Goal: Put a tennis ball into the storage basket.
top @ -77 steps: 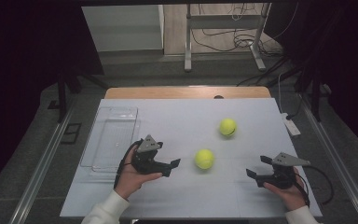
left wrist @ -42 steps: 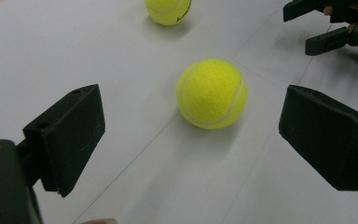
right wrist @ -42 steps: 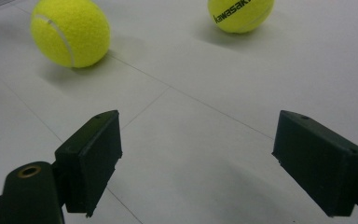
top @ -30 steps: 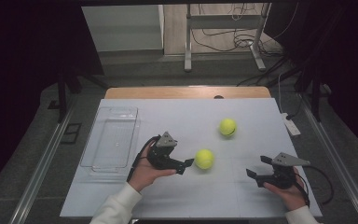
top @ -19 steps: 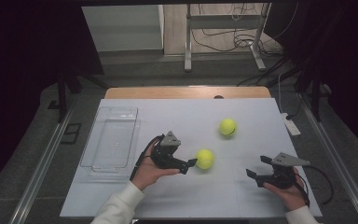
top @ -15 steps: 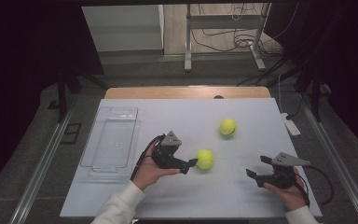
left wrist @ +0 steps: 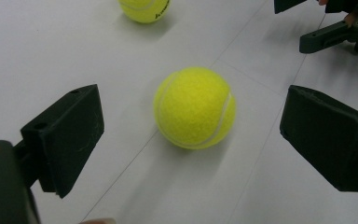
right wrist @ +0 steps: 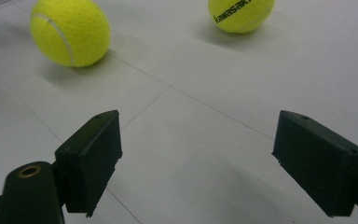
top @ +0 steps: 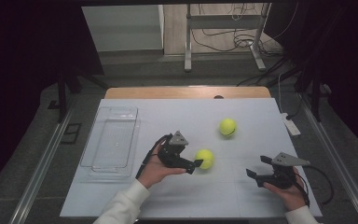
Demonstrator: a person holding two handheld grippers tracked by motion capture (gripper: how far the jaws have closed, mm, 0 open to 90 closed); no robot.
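Two yellow tennis balls lie on the white table. The near ball (top: 205,158) (left wrist: 195,107) rests between the jaws of my left gripper (top: 196,160), which is open wide and touches it on neither side. The far ball (top: 227,126) (right wrist: 241,14), printed with black lettering, lies free toward the back right. My right gripper (top: 257,166) (right wrist: 205,144) is open over bare table at the front right, pointing left toward both balls with nothing between its jaws.
A clear plastic tray (top: 87,154) sits at the left of the table, holding nothing. A small white device (top: 290,123) lies at the table's right edge. Dark floor and metal stand legs lie beyond the far edge.
My left gripper has moved right from beside the tray until its open jaws flank the near ball. The right gripper and both balls have stayed put.
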